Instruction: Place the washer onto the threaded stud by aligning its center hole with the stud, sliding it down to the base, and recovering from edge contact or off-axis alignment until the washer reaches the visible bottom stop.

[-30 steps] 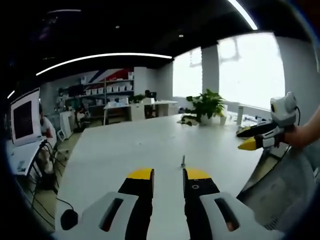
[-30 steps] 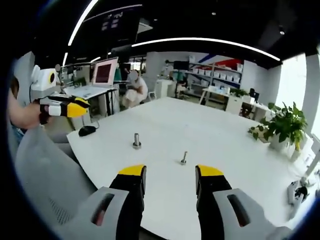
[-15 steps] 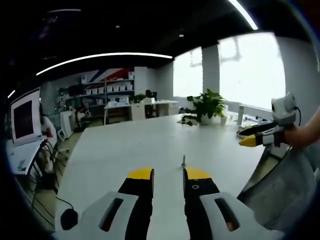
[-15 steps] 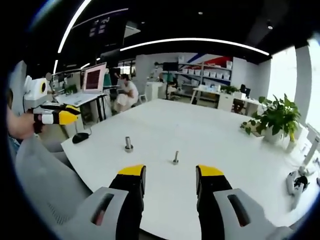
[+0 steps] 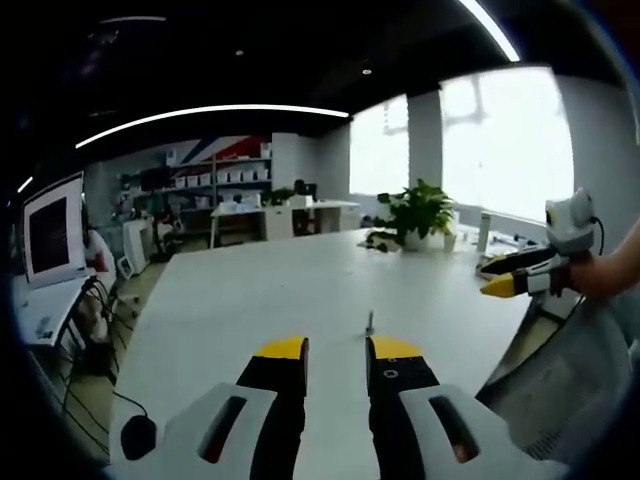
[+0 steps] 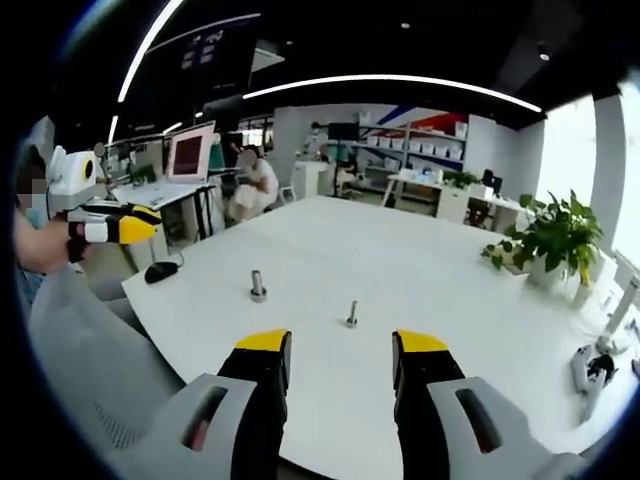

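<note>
- Compared with the earlier pictures, we see almost no change: the two metal pieces sit at the same spots on the desk [image 6: 420,250], and only the views have drifted a little with the hands.
- In the right gripper view, the right gripper [image 6: 340,345] hangs over the near edge of the desk with its yellow-tipped jaws well apart and nothing between them, as before.
- In the left gripper view, the left gripper [image 5: 336,347] keeps its jaws a narrow gap apart; we see nothing held in that gap.
- The thin threaded stud [image 6: 352,314] stands upright on the desk, just beyond the right gripper's jaws and well in from the near edge.
- A thicker metal post [image 6: 257,286] stands near it, closer to the corner where a black mouse [image 6: 160,272] lies.
- We cannot make out the washer itself; it is too small to tell.
- A potted plant [image 6: 556,238] stands by the far-right edge of the desk.
- We find no writing sharp enough to read on the monitor [image 6: 190,152] or the shelves.
</note>
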Demonstrator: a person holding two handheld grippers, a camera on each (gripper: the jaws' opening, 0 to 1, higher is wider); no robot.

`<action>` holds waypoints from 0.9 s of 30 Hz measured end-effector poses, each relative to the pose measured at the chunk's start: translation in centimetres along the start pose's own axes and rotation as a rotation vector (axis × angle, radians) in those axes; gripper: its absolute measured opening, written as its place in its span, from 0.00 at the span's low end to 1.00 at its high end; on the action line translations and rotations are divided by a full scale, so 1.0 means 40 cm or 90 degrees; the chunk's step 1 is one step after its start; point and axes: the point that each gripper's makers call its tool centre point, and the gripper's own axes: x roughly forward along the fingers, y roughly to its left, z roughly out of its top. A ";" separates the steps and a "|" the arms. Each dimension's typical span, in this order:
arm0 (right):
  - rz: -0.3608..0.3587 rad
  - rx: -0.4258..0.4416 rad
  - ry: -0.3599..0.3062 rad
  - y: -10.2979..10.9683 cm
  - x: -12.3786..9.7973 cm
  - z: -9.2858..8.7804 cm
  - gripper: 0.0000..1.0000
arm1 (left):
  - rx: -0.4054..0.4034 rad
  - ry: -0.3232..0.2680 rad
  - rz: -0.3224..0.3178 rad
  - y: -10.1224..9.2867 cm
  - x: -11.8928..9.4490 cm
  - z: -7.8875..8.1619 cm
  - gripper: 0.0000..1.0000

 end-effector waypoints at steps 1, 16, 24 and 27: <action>-0.002 -0.001 0.000 -0.002 0.000 -0.001 0.42 | 0.002 0.001 -0.002 -0.002 0.001 -0.001 0.21; -0.002 -0.002 0.012 -0.005 0.002 -0.011 0.42 | 0.005 0.012 -0.002 -0.004 0.004 -0.010 0.21; -0.006 -0.001 0.012 -0.010 0.001 -0.012 0.42 | 0.009 0.021 -0.007 -0.010 0.007 -0.016 0.20; -0.008 0.001 0.012 -0.012 0.001 -0.013 0.42 | 0.007 0.021 -0.005 -0.006 0.006 -0.017 0.20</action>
